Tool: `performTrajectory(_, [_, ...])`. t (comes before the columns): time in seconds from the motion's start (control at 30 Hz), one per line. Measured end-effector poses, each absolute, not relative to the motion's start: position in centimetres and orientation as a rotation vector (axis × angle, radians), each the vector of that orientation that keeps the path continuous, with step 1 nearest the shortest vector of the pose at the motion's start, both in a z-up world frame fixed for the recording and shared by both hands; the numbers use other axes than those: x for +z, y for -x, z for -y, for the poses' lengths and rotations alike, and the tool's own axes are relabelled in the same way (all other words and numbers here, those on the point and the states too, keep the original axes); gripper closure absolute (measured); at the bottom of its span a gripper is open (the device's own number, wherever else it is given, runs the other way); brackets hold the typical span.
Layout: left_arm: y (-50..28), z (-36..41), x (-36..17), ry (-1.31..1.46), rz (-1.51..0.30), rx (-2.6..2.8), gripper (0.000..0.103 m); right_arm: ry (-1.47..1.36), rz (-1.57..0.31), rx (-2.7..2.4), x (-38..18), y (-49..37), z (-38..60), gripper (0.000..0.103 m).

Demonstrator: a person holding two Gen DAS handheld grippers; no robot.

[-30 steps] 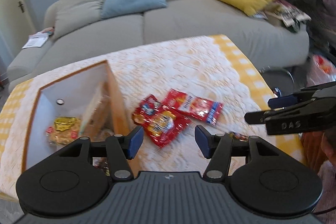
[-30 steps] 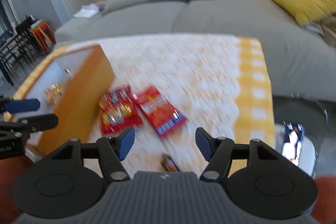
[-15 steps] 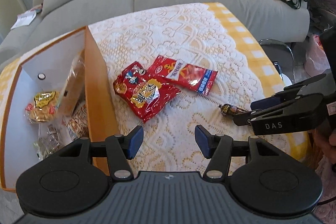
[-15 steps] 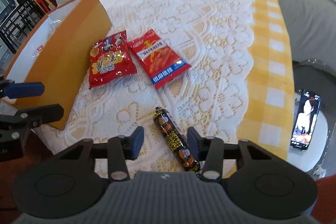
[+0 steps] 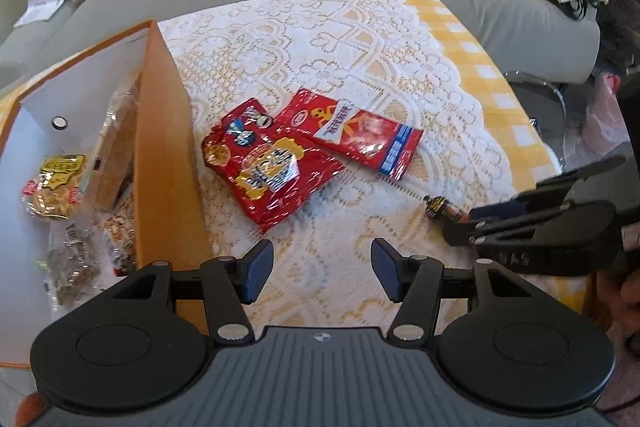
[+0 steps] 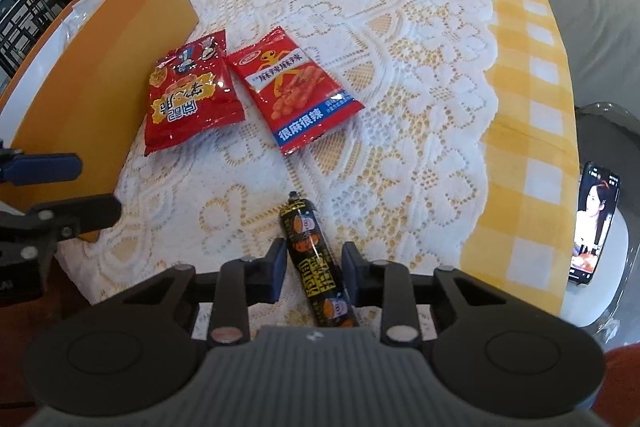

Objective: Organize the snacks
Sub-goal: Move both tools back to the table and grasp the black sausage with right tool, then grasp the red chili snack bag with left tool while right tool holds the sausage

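Over lace cloth, right tool lower now, jaws closing around sausage stick (gaps remain); left tool unchanged, wide, empty.

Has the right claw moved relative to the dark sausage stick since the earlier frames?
Yes. The right claw has come down over the sausage stick, which now lies between its closing pads, on the lace tablecloth.

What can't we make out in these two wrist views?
- Sausage stick: near end hidden under the right gripper body; pad contact unclear as the jaws close around it.
- Orange box: contents not visible in the right wrist view, behind its wall.
- Left gripper: open, nothing between.
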State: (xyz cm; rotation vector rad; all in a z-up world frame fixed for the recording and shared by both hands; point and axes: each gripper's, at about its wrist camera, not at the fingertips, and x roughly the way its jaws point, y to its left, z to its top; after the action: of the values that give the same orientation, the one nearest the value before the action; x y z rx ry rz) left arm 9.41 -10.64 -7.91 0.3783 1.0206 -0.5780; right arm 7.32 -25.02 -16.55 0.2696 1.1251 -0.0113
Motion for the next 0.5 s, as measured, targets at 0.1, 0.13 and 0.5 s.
performTrajectory(0.1, [-10.2,11.0,-7.8,-0.319,-1.040,-0.587,0.037,-0.278,-1.104,-0.009,-16.0,-7.2,25.2,0.080])
performTrajectory(0.13, [-10.6,11.1,-7.8,-0.297,-1.048,-0.591,0.037,-0.291,-1.090,-0.010,-15.8,-7.2,25.4,0.080])
performTrajectory(0.5, [-15.8,14.7,-9.4,-0.073,-1.172,-0.522,0.037,-0.308,-0.968,-0.119,-14.5,-9.6,28.8,0.082])
